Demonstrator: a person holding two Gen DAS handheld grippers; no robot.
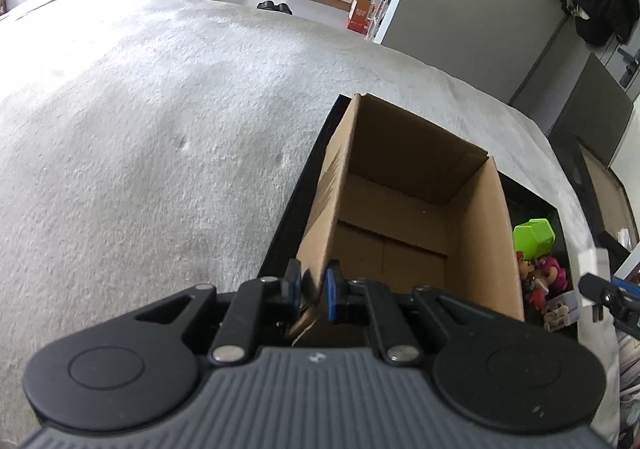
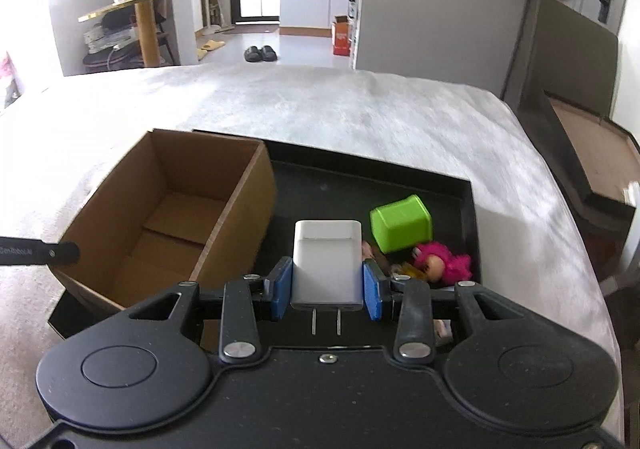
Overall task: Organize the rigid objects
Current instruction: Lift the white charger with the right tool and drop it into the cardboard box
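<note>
Your left gripper (image 1: 311, 285) has its blue-padded fingers (image 1: 331, 289) clamped on the near-left wall of the open brown cardboard box (image 2: 172, 209), one pad outside, one inside. The box interior shows only bare cardboard. It sits in the left half of the shallow black rectangular tray (image 2: 466, 205), which lies on the grey-white fuzzy bed cover (image 1: 140, 129).

Your right gripper (image 2: 327, 287) is grasping the white rectangular wall charger (image 2: 327, 265), blue pads pressed on both of its sides and the two metal prongs pointing back toward your camera. The charger is held above the tray, just right of the box's right wall.

Right of the charger, in the tray's right half: a lime-green plastic cup-like block (image 2: 400, 223) tipped on its side, and just in front of it a small doll with pink fuzzy hair (image 2: 442, 263) among a few other small figures too cluttered to make out. In the left wrist view the same green block (image 1: 534, 235) and doll (image 1: 550, 273) sit just beyond the box's right wall.
</note>
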